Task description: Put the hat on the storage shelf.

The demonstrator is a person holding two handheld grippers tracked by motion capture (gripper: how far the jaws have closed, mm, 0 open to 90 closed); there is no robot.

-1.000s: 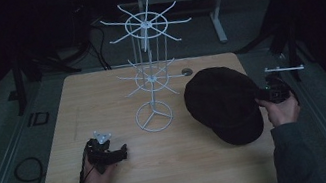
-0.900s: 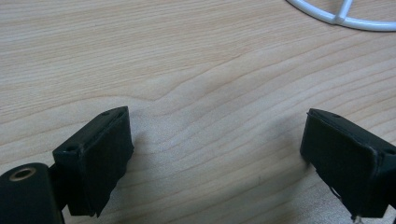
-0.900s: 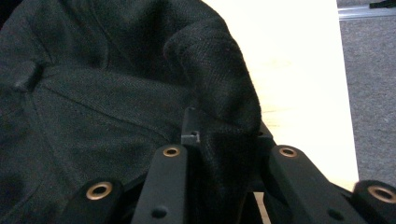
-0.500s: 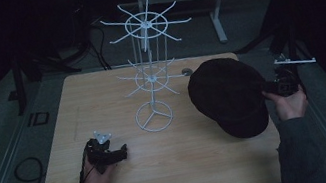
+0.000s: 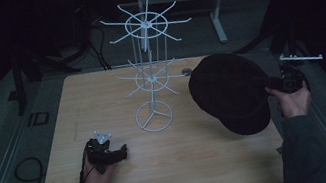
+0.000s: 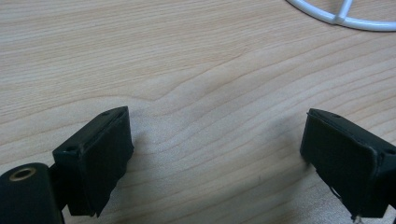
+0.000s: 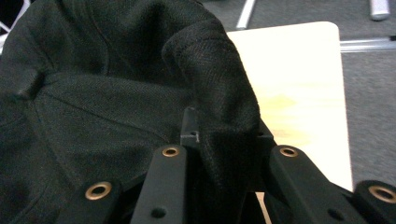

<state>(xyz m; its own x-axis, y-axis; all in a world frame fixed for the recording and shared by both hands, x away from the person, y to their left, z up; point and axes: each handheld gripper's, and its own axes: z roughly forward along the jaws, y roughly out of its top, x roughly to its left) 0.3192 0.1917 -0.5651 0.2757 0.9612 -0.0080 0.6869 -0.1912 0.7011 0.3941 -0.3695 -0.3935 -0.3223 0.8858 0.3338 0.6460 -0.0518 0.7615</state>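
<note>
Right gripper (image 5: 272, 86), right of the white wire rack (image 5: 150, 76), pinches a black cap (image 5: 230, 92) above the pale wooden table (image 5: 203, 160). Left gripper (image 5: 122, 153) rests in front of the rack, jaws wide, empty. Dark room, grey floor (image 5: 3, 145) around.

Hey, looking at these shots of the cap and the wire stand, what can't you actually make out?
- Right gripper pads: right gripper view, buried in the black cap fabric they pinch.
- The cap's underside: high view, hidden by its own crown.
- Small object behind the white wire stand: high view, too small and dim to identify.
- Left gripper body: left gripper view, cut off by the bottom edge.
</note>
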